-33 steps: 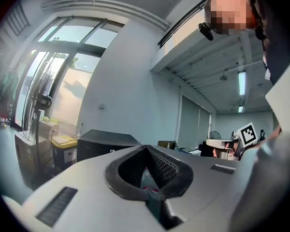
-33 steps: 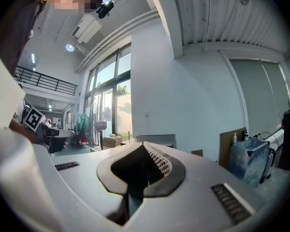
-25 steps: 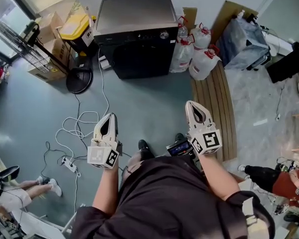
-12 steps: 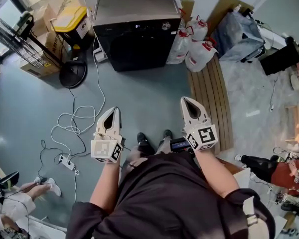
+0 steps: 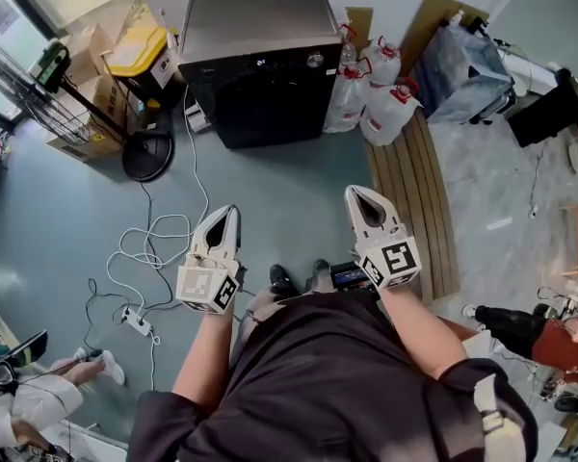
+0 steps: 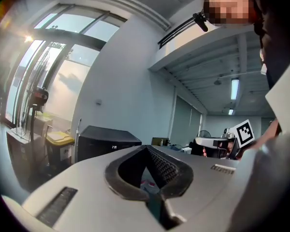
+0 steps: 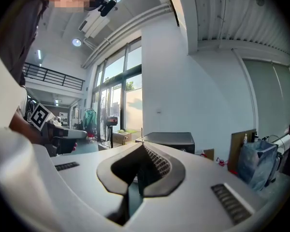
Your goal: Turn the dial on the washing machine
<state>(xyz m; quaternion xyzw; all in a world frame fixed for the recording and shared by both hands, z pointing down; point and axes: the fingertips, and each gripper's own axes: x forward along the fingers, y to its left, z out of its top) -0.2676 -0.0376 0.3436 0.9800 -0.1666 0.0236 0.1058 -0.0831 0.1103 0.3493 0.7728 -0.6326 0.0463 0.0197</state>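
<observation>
The black washing machine (image 5: pixel 265 65) stands against the far wall in the head view, and its silver dial (image 5: pixel 315 61) sits at the right end of the control strip. It also shows small and far off as the washing machine (image 6: pixel 104 146) in the left gripper view and the washing machine (image 7: pixel 169 140) in the right gripper view. My left gripper (image 5: pixel 228 214) and right gripper (image 5: pixel 356 194) are held out level, side by side, well short of the machine. Both are shut with nothing in them. The jaws of the left gripper (image 6: pixel 146 149) and of the right gripper (image 7: pixel 144 146) meet at the tips.
White cables (image 5: pixel 159 234) and a power strip (image 5: pixel 138 322) lie on the floor at the left. A fan base (image 5: pixel 149 152), a yellow-lidded bin (image 5: pixel 143 51) and boxes (image 5: pixel 96 94) stand left of the machine. Jugs in bags (image 5: pixel 385 109) and a slatted board (image 5: pixel 419 210) are at the right.
The view has swayed a little and the person's feet have shifted. Both grippers stay shut and side by side; the right one has drifted slightly left in the picture.
</observation>
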